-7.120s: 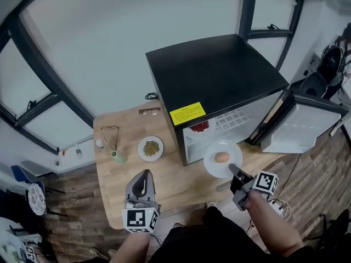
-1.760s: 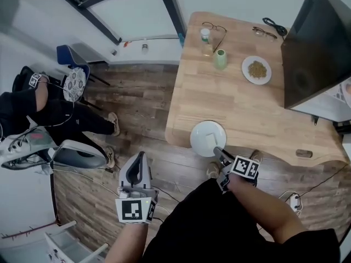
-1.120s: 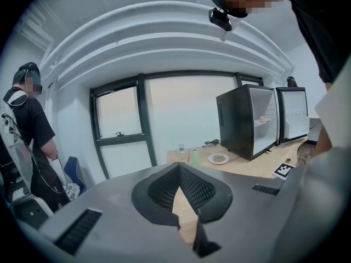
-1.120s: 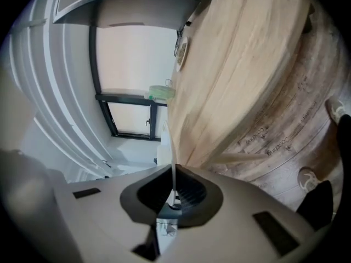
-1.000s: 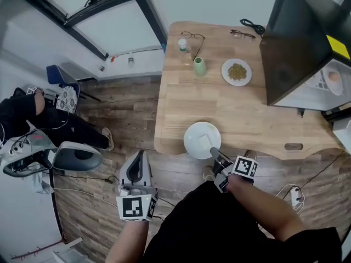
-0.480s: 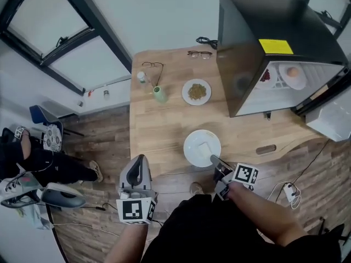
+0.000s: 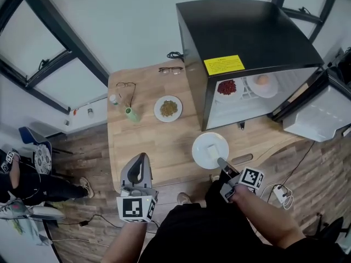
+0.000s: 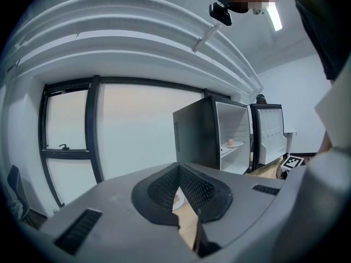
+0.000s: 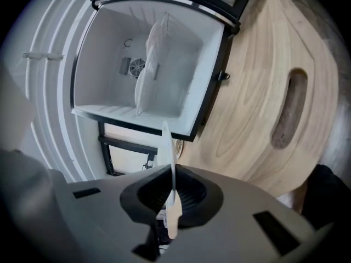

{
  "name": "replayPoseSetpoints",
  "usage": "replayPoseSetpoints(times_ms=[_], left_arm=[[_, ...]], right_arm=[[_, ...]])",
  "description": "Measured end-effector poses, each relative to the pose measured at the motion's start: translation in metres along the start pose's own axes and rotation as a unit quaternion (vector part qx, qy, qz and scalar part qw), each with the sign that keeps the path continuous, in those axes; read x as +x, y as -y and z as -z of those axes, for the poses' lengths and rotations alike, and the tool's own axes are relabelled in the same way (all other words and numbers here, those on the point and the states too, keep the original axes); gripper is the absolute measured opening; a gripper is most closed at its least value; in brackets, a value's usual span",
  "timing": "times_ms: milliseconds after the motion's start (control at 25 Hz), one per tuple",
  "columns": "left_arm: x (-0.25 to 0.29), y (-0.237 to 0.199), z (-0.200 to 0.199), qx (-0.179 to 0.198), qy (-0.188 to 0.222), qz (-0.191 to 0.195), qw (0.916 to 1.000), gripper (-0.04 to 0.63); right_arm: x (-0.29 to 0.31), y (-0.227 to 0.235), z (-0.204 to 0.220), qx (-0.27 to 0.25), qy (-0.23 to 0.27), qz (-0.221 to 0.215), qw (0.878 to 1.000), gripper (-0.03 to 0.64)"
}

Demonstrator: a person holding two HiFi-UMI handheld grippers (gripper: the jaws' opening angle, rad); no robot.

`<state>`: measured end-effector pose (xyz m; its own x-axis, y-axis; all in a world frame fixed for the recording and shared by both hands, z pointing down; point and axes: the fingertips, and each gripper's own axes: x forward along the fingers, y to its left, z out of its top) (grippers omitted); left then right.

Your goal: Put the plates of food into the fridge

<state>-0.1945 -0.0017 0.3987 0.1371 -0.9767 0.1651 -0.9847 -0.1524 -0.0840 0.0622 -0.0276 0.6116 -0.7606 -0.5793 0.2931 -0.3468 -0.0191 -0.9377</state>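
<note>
The black fridge (image 7: 247, 32) stands open on the wooden table (image 7: 148, 141). On its shelf sit a plate of red food (image 7: 227, 87) and a plate with an egg (image 7: 262, 83). My right gripper (image 7: 220, 160) is shut on the rim of a white plate (image 7: 210, 149) carrying a pale block (image 7: 213, 153), held above the table just in front of the fridge opening. In the right gripper view that plate (image 9: 166, 147) shows edge-on between the jaws of the right gripper (image 9: 170, 174), facing the fridge interior (image 9: 148, 64). A plate of greenish food (image 7: 168, 108) rests on the table. My left gripper (image 7: 142, 156) is shut and empty near the table's front edge.
The fridge door (image 7: 318, 111) swings out to the right. Two pairs of glasses (image 7: 171, 69) (image 7: 126, 86), a green cup (image 7: 131, 114) and a small bottle (image 7: 113, 99) lie on the table's far left. A slot (image 7: 244, 159) cuts the table's front. A seated person (image 7: 22, 174) is at lower left.
The view has swung from the floor side round to the fridge. Both grippers have travelled with it, and the held plate now hangs near the fridge opening instead of the table's left front edge.
</note>
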Motion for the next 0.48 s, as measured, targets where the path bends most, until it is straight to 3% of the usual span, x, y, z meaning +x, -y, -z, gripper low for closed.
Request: replayPoseSetpoints(times_ms=[480], left_arm=[[0.073,0.051,-0.029,0.012,0.011,0.007,0.9998,0.003]], right_arm=[[-0.022,0.019,-0.101,0.004,0.027,0.014,1.000,0.032]])
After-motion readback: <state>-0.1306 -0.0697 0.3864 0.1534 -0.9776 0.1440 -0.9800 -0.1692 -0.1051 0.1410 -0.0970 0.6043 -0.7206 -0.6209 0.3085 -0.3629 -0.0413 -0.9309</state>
